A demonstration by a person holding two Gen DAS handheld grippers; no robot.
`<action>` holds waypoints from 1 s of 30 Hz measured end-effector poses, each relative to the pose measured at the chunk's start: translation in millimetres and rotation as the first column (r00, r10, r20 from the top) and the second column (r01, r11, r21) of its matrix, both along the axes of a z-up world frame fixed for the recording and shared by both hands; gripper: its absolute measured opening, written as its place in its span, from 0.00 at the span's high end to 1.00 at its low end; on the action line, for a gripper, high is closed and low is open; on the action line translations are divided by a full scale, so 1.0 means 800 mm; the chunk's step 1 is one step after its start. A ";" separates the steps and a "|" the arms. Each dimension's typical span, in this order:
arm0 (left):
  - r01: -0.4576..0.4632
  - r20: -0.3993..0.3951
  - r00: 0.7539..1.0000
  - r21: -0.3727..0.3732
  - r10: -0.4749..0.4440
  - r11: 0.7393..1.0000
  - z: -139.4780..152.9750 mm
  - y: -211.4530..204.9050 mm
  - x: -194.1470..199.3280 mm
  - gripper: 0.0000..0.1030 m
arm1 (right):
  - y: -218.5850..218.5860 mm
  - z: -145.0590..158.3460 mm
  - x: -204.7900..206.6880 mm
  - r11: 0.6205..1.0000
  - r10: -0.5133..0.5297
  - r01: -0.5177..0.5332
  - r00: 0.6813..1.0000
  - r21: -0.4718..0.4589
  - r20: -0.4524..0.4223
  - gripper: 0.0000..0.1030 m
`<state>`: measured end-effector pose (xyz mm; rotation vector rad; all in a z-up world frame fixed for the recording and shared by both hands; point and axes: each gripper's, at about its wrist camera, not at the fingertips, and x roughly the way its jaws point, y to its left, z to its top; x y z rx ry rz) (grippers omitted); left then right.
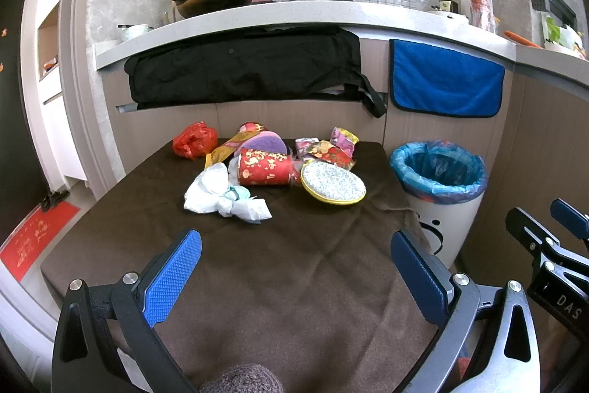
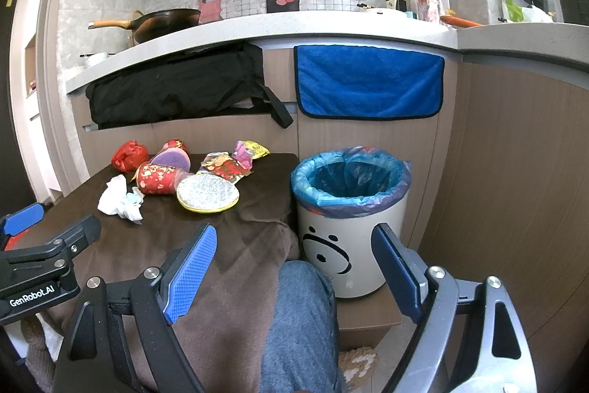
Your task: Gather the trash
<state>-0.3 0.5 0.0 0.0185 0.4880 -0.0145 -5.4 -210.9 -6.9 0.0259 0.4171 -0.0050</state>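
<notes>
Both claws of mine hang with jaws spread wide and nothing between them: my left claw (image 1: 296, 273) over the bare near half of the brown cloth (image 1: 294, 282), my right claw (image 2: 294, 275) over the cloth's right edge, a knee in jeans (image 2: 302, 312) and the floor gap before the bin.

Going left to right across the far half of the table, the trash sits in one loose heap. A red plastic bag (image 1: 195, 139) lies at the far left edge, balled up. Nearer me is a crumpled white tissue wad (image 1: 224, 196), its long axis running left to right. Behind it a red and gold tube (image 1: 265, 169) lies on its side, long axis also left to right, with a purple disc (image 1: 263, 144) leaning behind it. A silver round lid with a yellow rim (image 1: 333, 182) lies tilted against the tube's right end. Behind that are red and purple wrappers (image 1: 331, 148), close to the far right corner.

Just beside the table's right edge stands a white bin (image 2: 349, 245), upright, mouth up, lined with a blue bag (image 2: 349, 179). Counter cabinets close off the far side.
</notes>
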 end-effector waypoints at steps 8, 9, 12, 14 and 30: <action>0.001 -0.001 1.000 -0.001 -0.001 1.000 0.000 0.000 0.000 0.01 | 0.000 0.000 0.000 1.000 -0.001 0.001 1.000 0.002 0.000 0.18; 0.000 -0.001 1.000 -0.001 0.000 1.000 0.000 0.000 0.000 0.01 | 0.000 0.000 0.000 1.000 -0.001 0.001 1.000 0.001 -0.001 0.18; 0.000 -0.002 1.000 -0.001 0.000 1.000 0.000 0.000 0.000 0.01 | 0.001 0.000 0.000 1.000 -0.002 0.002 1.000 -0.001 0.000 0.18; -0.001 -0.001 1.000 -0.001 0.001 1.000 0.000 0.000 0.000 0.01 | 0.002 0.001 0.000 1.000 -0.002 0.002 1.000 0.000 0.001 0.18; -0.002 -0.015 1.000 -0.003 0.002 1.000 -0.008 -0.002 -0.001 0.01 | -0.004 0.002 -0.001 1.000 0.000 0.000 1.000 -0.001 -0.001 0.18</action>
